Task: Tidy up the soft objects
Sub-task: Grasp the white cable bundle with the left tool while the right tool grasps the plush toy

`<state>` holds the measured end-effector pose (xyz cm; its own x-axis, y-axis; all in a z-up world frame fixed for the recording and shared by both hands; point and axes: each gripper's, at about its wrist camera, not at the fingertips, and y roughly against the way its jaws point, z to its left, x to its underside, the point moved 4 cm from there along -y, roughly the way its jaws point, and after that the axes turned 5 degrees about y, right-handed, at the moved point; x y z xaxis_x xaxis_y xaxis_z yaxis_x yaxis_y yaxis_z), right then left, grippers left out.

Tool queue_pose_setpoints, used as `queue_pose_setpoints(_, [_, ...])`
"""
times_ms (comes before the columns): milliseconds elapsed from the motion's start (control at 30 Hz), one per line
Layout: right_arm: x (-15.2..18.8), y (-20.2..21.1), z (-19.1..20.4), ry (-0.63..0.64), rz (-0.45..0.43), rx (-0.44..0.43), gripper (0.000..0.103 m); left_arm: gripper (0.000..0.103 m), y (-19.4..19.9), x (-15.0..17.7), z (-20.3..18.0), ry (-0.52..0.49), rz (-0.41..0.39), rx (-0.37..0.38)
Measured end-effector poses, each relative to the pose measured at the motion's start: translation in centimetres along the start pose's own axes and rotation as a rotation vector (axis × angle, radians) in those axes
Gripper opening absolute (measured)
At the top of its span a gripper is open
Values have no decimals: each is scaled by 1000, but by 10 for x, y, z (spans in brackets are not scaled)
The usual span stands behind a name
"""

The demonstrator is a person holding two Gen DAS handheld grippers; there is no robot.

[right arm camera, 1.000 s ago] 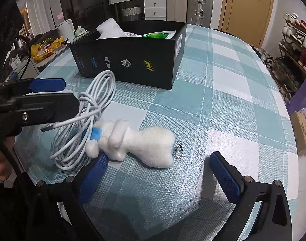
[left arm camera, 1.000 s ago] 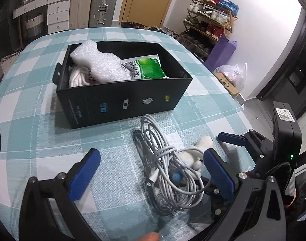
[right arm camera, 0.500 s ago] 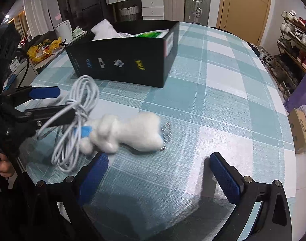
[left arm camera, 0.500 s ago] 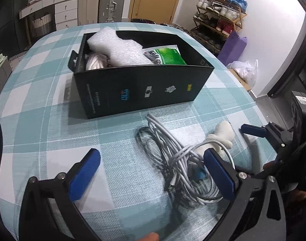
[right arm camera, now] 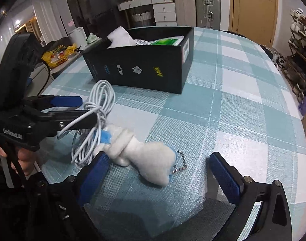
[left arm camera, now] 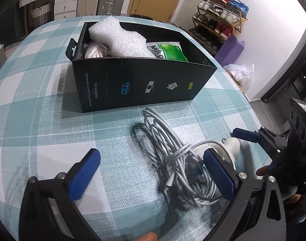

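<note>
Plush toy (right arm camera: 147,160), white and fuzzy with a bit of blue, lies on its side on the worktop (right arm camera: 233,92). A small bead chain (right arm camera: 180,163) hangs off its wide end. Its other end touches a bundle of white cable (right arm camera: 98,112).

The worktop wears a cloth with big light green and white squares. A black box (left arm camera: 141,84) stands on it, a little way behind the cable. The box is open on top. Inside are a bumpy white foam piece (left arm camera: 121,38), a green and white packet (left arm camera: 169,51) and something white and rolled up (left arm camera: 93,51).

The left gripper (left arm camera: 151,172) hangs low over the cable, and its blue jaws are wide apart. One jaw is beside the cable and the other is over bare cloth. The right gripper (right arm camera: 163,172) is close to the toy, jaws wide apart too, with the toy lying between them. Neither gripper holds anything.

Around the room are a yellow wooden door (right arm camera: 253,8), two grey suitcases (right arm camera: 197,10), white drawers (right arm camera: 163,10) and a shoe rack (left arm camera: 219,28) full of shoes. A purple bag (left arm camera: 231,49) and a clear plastic bag (left arm camera: 241,74) sit on the floor by the white wall.
</note>
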<state>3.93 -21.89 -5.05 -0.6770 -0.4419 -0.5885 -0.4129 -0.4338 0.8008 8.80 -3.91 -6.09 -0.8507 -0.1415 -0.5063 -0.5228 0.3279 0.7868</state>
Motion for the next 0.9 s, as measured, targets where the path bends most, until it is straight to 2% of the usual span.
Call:
queue_pose_setpoints(67, [0,2,5,18,-13,-16,92,101,-1,-1,-2,0,4,9])
queue_pose_setpoints(133, [0,3,9,33,-20,-33,79,97,-3,-2,-6,-10,5,13])
queue_pose_setpoints(200, [0,5,15,59,-29,-51,72,88,-3,-2,-11,-23,6,22])
queue_pose_setpoints(267, [0,5,20,72,-28,-58,69,80,-4,-2,-15,-36,8,41])
queue_pose_setpoints(333, [1,6,22,83,-25,-67,64,66,-4,-1,-18,-45,12,68])
queue_pose_setpoints(400, [2,6,25,96,-20,-80,64,46,-4,1,-22,-55,16,96])
queue_pose_setpoints(500, [4,8,31,129,-12,-108,64,38,1,2,-26,-87,-8,87])
queue_pose_setpoints(633, [7,9,41,165,-14,-134,64,36,9,0,-25,-94,-27,91])
queue_pose_setpoints(733, [8,8,48,185,-20,-120,63,36,12,0,-21,-87,-33,84])
queue_pose_setpoints(900, [8,7,53,199,-39,-84,43,35,17,-1,-15,-75,-55,65])
